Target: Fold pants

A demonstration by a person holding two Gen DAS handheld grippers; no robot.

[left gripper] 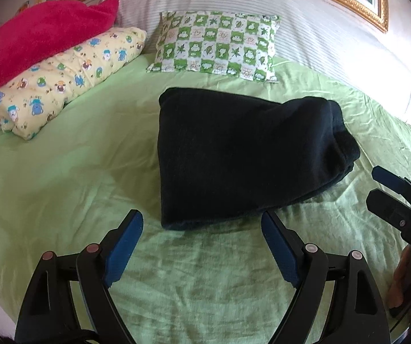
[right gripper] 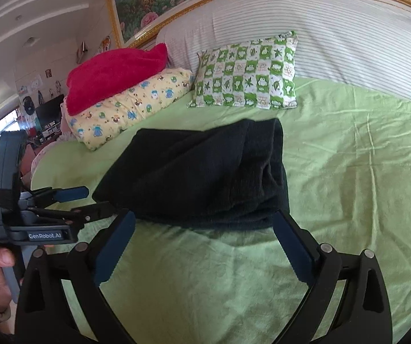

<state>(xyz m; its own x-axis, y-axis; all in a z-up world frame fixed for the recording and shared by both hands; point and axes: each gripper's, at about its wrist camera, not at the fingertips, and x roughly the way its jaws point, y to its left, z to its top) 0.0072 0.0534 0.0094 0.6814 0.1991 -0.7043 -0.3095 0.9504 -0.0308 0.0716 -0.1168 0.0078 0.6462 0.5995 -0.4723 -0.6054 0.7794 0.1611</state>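
The dark navy pants [left gripper: 242, 154] lie folded into a thick rectangular bundle on the green bedsheet [left gripper: 76, 177]; they also show in the right wrist view [right gripper: 202, 172]. My left gripper [left gripper: 202, 223] is open and empty, just short of the bundle's near edge. My right gripper [right gripper: 204, 220] is open and empty, its fingertips at the bundle's near edge. The right gripper also shows at the right edge of the left wrist view [left gripper: 377, 183]. The left gripper shows at the left of the right wrist view [right gripper: 90, 200], beside the bundle's left corner.
A green-and-white checked pillow [left gripper: 217, 46] lies behind the pants. A yellow cartoon-print pillow [left gripper: 62, 80] with a red towel [left gripper: 45, 37] on it is at the back left. A striped white headboard cushion [left gripper: 262, 3] runs along the back. The bed's edge is at the left.
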